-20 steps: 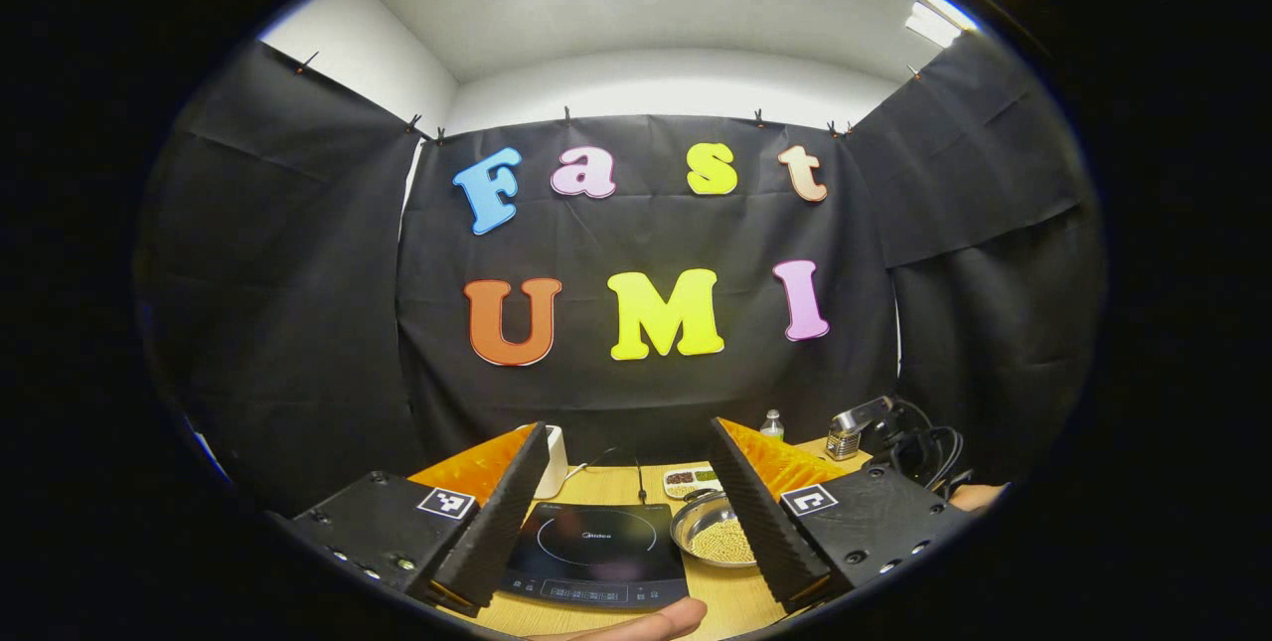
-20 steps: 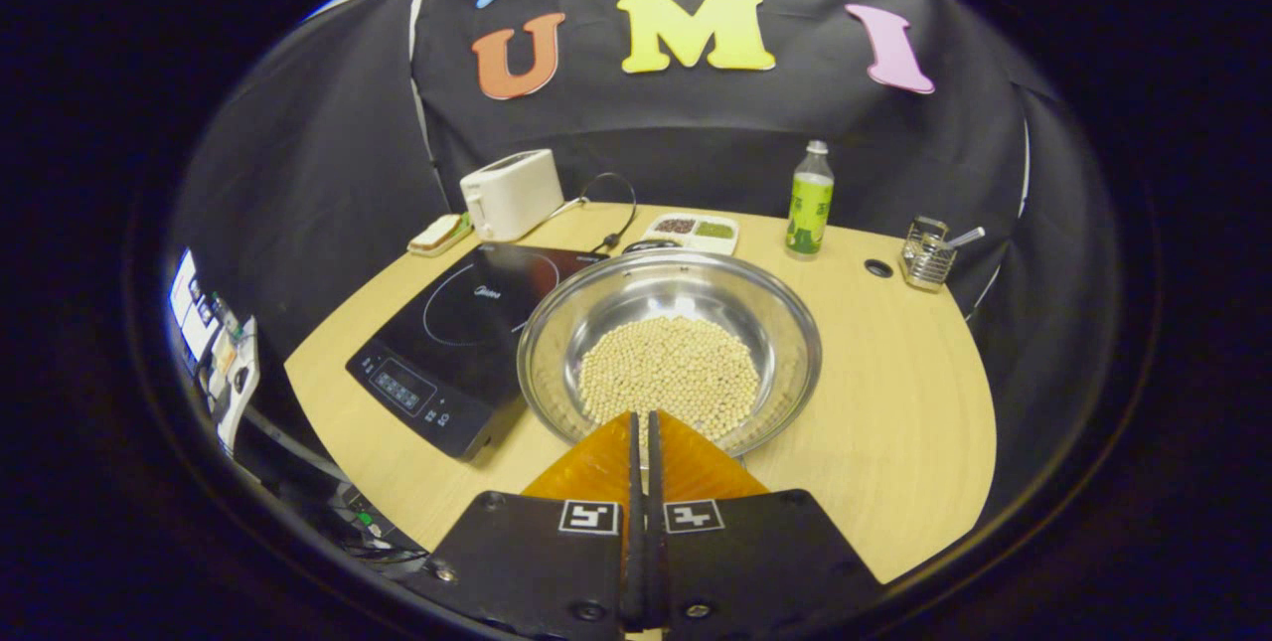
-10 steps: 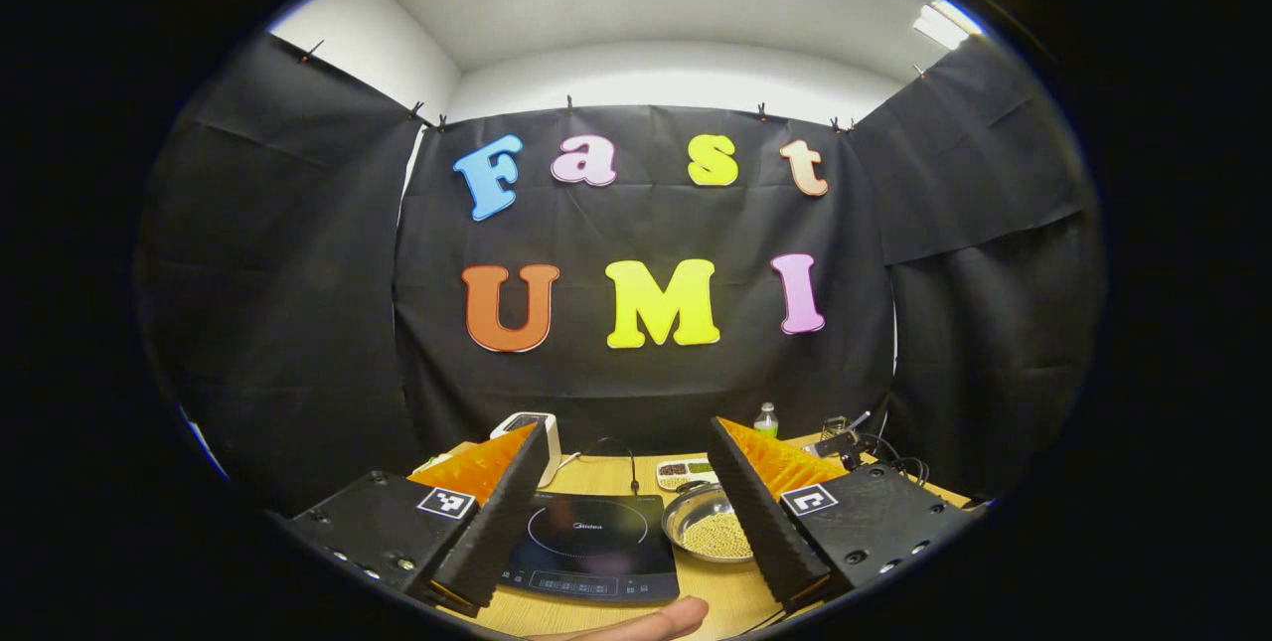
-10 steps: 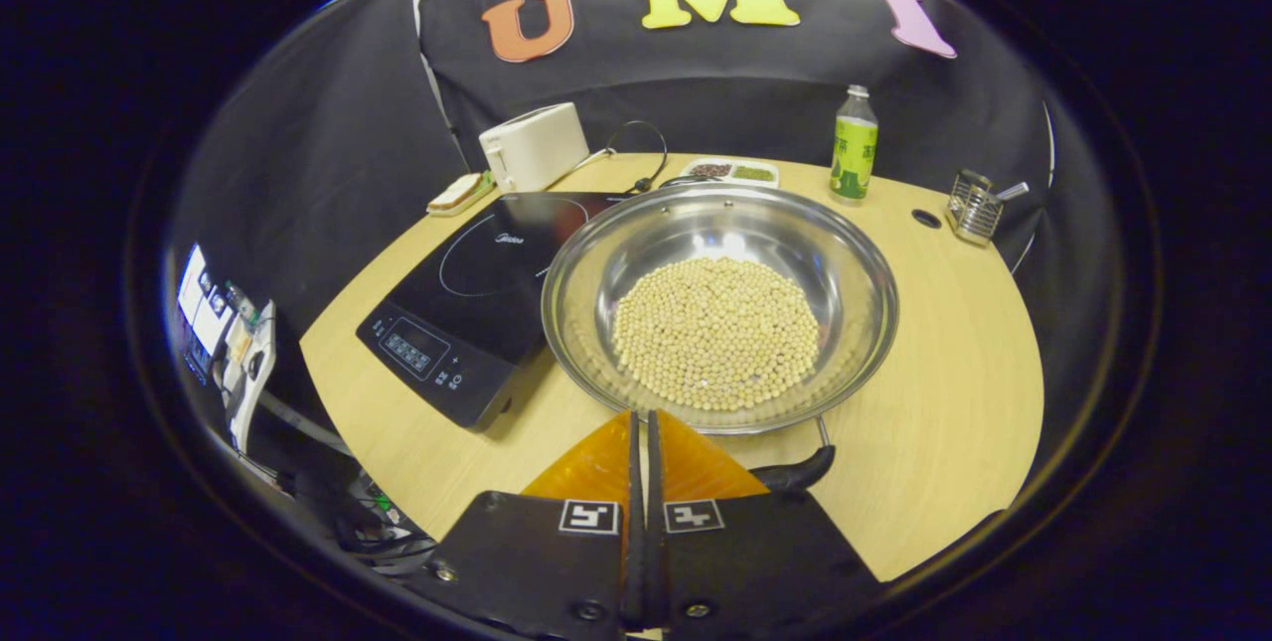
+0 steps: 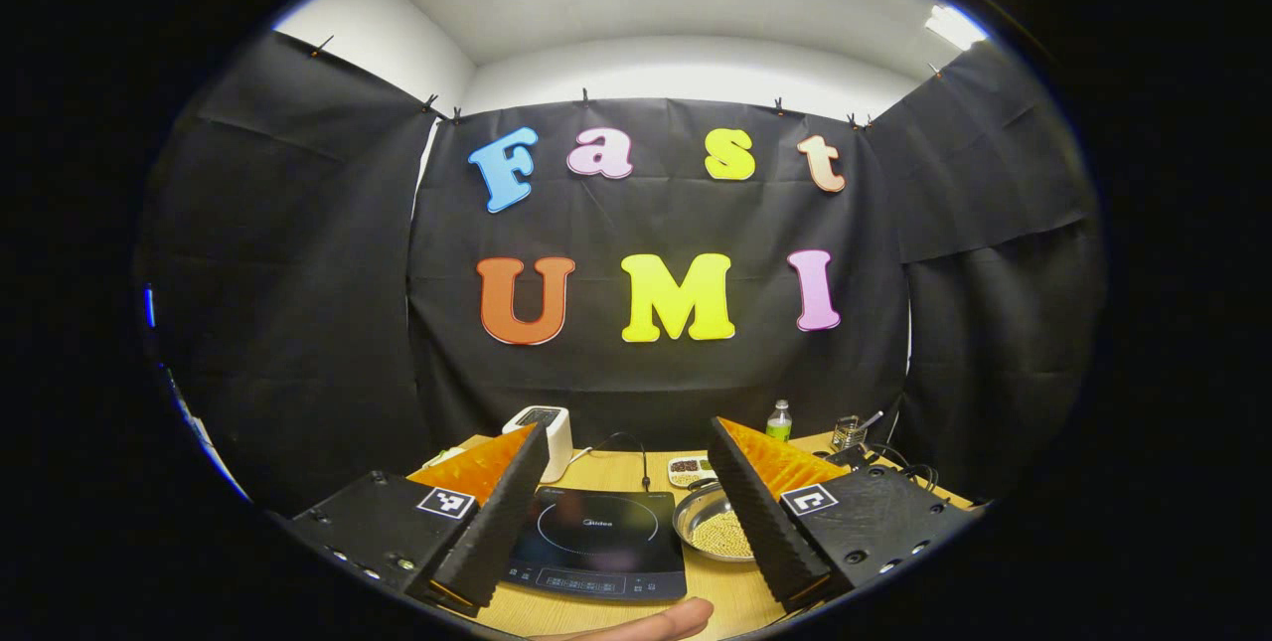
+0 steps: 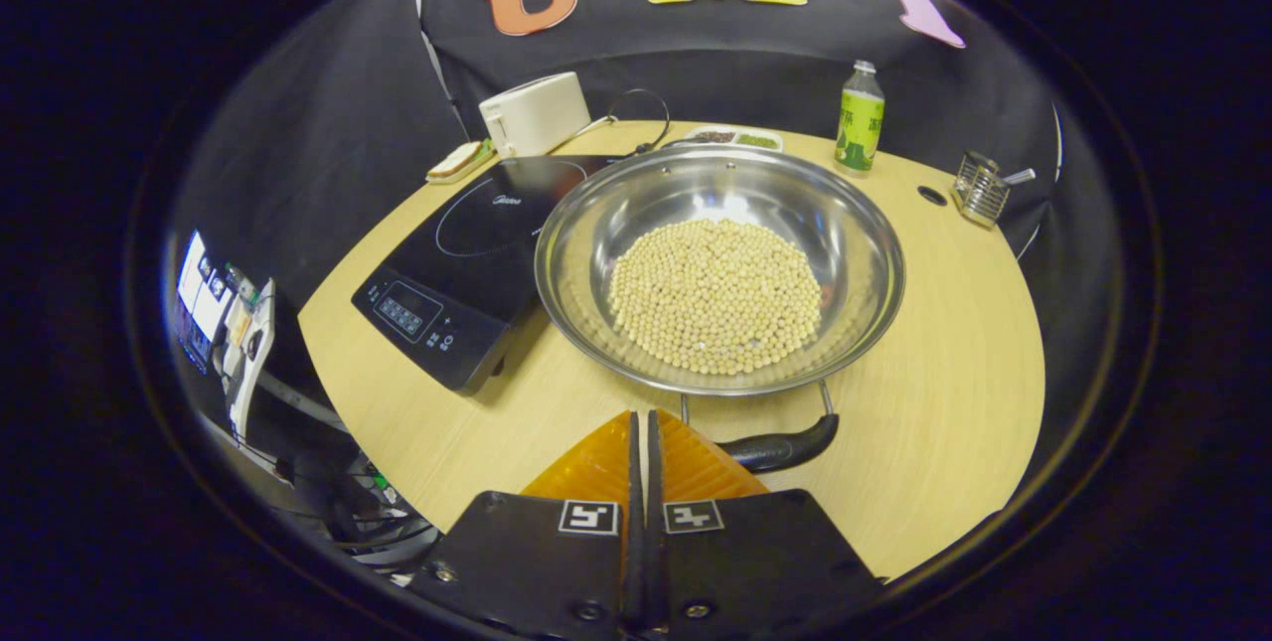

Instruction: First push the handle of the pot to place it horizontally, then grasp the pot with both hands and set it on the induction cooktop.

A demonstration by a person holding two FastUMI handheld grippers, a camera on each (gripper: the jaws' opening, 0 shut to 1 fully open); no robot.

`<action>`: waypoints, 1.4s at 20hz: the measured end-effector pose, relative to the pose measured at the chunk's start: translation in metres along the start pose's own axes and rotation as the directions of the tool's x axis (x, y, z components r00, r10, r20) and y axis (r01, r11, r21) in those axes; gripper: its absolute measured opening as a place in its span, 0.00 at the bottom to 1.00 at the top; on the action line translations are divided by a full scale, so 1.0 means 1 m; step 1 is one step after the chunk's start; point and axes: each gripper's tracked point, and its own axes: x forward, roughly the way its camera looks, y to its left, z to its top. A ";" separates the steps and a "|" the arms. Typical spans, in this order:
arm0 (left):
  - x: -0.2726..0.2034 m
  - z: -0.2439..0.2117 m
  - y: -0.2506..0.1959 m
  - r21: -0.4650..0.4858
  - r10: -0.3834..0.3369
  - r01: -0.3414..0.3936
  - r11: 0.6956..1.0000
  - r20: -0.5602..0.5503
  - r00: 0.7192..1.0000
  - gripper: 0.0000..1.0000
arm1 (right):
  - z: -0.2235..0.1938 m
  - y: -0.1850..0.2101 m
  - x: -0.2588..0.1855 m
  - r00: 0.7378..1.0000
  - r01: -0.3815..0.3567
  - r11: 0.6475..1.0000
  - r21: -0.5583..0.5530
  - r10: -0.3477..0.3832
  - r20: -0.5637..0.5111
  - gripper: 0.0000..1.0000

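A shiny steel pot, holding a heap of pale beans, stands on the wooden table just right of the black induction cooktop. Its black handle hangs off two wire arms on the near side. My right gripper is shut and empty, and its tips sit just left of that handle, apart from the rim. In the left gripper view, my left gripper is held high and open, with the cooktop and the pot far below between its fingers.
A white toaster, a slice of bread, a divided dish, a green bottle and a wire holder line the table's back. The table's curved front edge lies under my right gripper. A thumb shows at the bottom.
In the right gripper view the pot first drew closer, then slid up the frame, and its black handle came into sight beside the shut tips. The left gripper view drifted slightly.
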 end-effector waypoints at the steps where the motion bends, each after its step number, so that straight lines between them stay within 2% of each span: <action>1: -0.001 0.000 -0.001 -0.003 -0.003 0.003 1.000 0.004 1.000 0.96 | 0.000 -0.002 -0.001 1.000 0.004 1.000 0.009 -0.004 0.005 0.01; 2: -0.002 0.001 -0.002 -0.004 -0.009 0.009 1.000 0.006 1.000 0.96 | 0.000 -0.005 -0.001 1.000 0.013 1.000 0.010 -0.013 0.008 0.04; 4: -0.002 0.002 -0.001 -0.004 -0.011 0.011 1.000 0.009 1.000 0.96 | 0.001 -0.012 -0.001 0.999 0.030 0.999 0.010 -0.030 0.011 0.00; 8: -0.001 -0.003 0.000 -0.003 -0.009 0.009 1.000 0.001 1.000 0.96 | 0.001 -0.025 -0.003 0.998 0.056 0.998 0.010 -0.057 0.018 0.04; 10: 0.000 -0.007 0.000 -0.002 -0.007 0.007 1.000 -0.005 1.000 0.96 | 0.003 -0.033 -0.003 0.997 0.076 0.997 0.019 -0.076 0.028 0.00; 14: 0.002 -0.007 -0.003 0.001 -0.016 0.016 1.000 0.008 1.000 0.96 | 0.006 -0.045 -0.002 0.993 0.106 0.994 0.031 -0.107 0.041 0.04; 19: -0.002 -0.005 -0.005 0.012 -0.027 0.027 1.000 0.015 1.000 0.96 | 0.009 -0.064 -0.004 0.989 0.135 0.989 0.057 -0.138 0.056 0.00; 20: -0.002 -0.006 -0.005 0.015 -0.027 0.027 1.000 0.015 1.000 0.96 | 0.010 -0.067 -0.005 0.988 0.137 0.989 0.063 -0.141 0.057 0.04; 21: -0.001 -0.007 -0.007 0.015 -0.028 0.028 0.999 0.013 1.000 0.96 | 0.010 -0.070 -0.005 0.988 0.141 0.988 0.068 -0.145 0.058 0.01; 23: -0.001 -0.009 -0.009 0.016 -0.033 0.033 0.999 0.009 0.999 0.96 | 0.012 -0.078 -0.005 0.986 0.152 0.986 0.074 -0.156 0.060 0.04; 28: 0.000 -0.013 -0.011 0.019 -0.036 0.036 0.999 0.000 0.999 0.96 | 0.015 -0.098 -0.003 0.981 0.184 0.981 0.065 -0.187 0.056 0.01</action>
